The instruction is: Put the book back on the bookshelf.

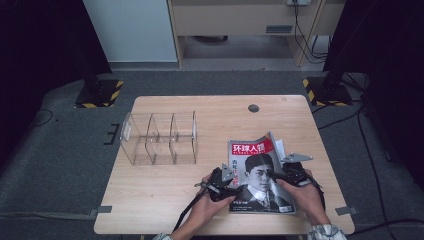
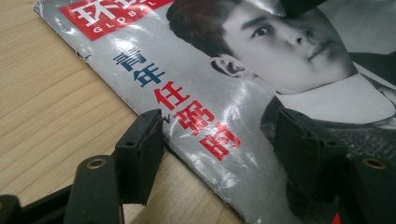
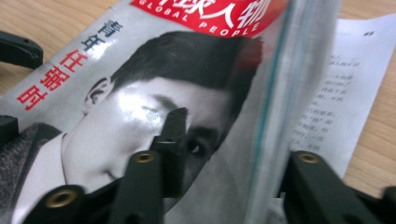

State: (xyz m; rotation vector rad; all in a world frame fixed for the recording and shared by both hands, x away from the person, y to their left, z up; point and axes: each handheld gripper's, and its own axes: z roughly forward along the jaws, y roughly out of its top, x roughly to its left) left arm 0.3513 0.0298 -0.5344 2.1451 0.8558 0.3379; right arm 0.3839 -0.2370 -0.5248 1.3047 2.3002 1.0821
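Magazine: lying on the table's near right part, free edge lifting from the inner pages.
Left gripper: jaws standing apart, straddling the spine edge, one on wood, one over the cover.
Right gripper: jaws apart, bracketing the raised cover edge.
Clear divider rack: standing well apart, at left.
Advice: probably lifting the magazine; closing both squarely on paper, not pinching one page.

"GLOBAL PEOPLE" on magazine cover
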